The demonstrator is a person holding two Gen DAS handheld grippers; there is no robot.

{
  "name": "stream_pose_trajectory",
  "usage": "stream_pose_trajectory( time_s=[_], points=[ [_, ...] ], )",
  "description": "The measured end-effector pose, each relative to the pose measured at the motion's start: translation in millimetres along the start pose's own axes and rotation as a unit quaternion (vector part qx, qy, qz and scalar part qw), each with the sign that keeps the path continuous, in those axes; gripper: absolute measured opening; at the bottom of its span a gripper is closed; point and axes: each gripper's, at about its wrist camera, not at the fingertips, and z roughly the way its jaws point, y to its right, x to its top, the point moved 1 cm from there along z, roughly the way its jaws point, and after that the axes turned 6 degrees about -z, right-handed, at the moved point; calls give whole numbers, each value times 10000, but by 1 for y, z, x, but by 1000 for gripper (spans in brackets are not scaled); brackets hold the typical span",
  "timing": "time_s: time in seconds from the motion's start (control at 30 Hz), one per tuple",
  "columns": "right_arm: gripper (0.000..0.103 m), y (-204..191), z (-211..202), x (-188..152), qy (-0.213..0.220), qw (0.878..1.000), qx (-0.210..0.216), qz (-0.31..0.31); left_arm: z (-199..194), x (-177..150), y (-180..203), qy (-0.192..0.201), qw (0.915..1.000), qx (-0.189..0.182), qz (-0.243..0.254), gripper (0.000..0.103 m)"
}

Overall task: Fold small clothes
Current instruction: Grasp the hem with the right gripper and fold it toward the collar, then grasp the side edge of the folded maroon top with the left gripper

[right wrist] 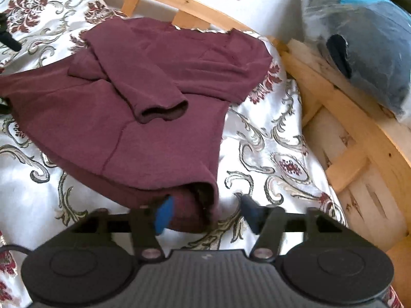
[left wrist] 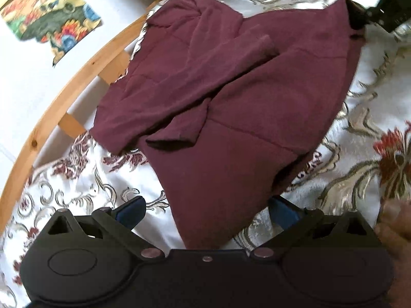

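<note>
I am looking at a white floral bedspread (right wrist: 269,138) lying inside a pale wooden bed frame (right wrist: 359,133); a bright patterned rug (left wrist: 48,12) is showing on the white floor (left wrist: 30,82).

left gripper (left wrist: 205,210): jaws wide apart, tilted downward | right gripper (right wrist: 205,213): jaws apart, tilted downward

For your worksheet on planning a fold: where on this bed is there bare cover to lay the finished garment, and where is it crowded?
Bare patterned bedspread lies between the maroon garment and the wooden bed frame, and again near the left gripper, beside the garment's hem. It is crowded along the far rail, where the garment reaches the bed's edge.
</note>
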Motion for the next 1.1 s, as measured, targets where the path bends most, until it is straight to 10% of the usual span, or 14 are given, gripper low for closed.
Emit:
stream_pose_trajectory(
  time_s=[0.67, 0.97, 1.1],
  points=[
    [98, -11, 4, 3, 86, 9997, 212, -108, 5, -5, 23, 400, 9925, 363, 1100, 101],
    [101, -12, 3, 3, 120, 9995, 215, -190, -7, -14, 40, 780, 9825, 416, 1639, 43],
    [101, -15, 4, 2, 100, 9993, 240, -259, -6, -14, 43, 771, 9779, 554, 1861, 36]
  ],
)
